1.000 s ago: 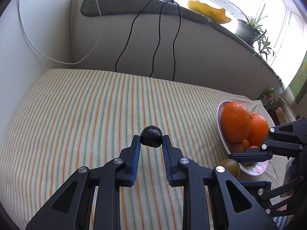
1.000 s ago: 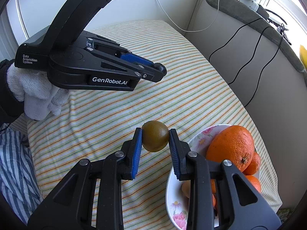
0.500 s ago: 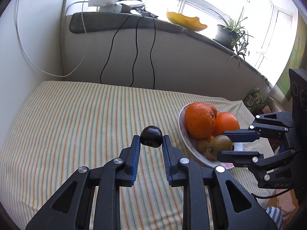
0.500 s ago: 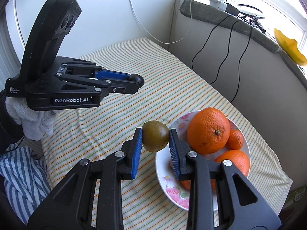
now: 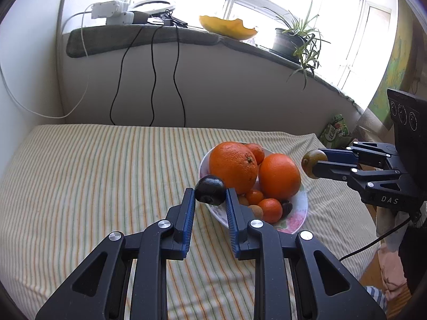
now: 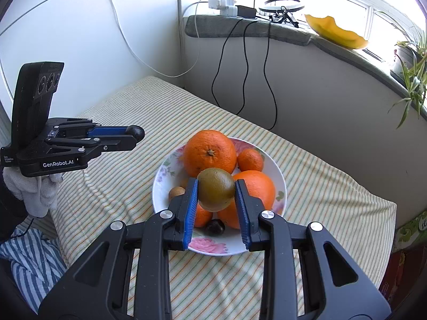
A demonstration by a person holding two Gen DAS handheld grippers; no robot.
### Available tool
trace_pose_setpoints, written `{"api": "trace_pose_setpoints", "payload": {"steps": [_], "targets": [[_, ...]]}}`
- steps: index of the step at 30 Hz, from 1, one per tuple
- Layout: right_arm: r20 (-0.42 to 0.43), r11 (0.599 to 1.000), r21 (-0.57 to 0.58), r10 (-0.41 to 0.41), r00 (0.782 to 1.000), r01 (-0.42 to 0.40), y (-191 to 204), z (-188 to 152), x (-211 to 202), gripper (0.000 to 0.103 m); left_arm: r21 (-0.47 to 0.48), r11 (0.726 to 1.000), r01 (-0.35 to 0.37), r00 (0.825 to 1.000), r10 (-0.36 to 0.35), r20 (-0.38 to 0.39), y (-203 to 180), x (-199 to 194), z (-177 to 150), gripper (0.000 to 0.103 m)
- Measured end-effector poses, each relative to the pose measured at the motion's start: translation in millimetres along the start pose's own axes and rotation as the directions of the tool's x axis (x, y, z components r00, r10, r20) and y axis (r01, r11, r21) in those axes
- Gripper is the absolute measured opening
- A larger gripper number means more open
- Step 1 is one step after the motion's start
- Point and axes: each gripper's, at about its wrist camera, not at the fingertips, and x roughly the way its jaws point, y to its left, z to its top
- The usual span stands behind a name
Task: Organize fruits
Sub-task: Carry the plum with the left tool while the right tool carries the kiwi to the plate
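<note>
Since the earlier frames both grippers have swung in from over the striped cloth (image 5: 93,176) toward the bowl (image 6: 160,186). Left gripper (image 5: 210,200) is clamped narrow on a dark plum (image 5: 210,193), now at the bowl's near rim. Right gripper (image 6: 216,190) is clamped on a brownish-green kiwi (image 6: 216,188), held above the bowl's contents, in front of the large orange (image 6: 210,156). Bowl already holds oranges, tangerines and small fruits. Judgement: both fruits are carried to the drop-off; release into free gaps comes next, and the pile is crowded, so roll-off is possible.
</note>
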Motion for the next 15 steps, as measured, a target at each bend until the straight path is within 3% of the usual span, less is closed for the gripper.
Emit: {"api": "trace_pose_setpoints", "payload": {"steps": [15], "targets": [[0.006, 0.990, 0.142, 0.006, 1.000, -0.007, -46.9, 6.6, 19.0, 0.029, 0.065, 0.996, 0.062, 0.998, -0.059, -0.036, -45.7, 21.8, 4.5, 0.021]]}}
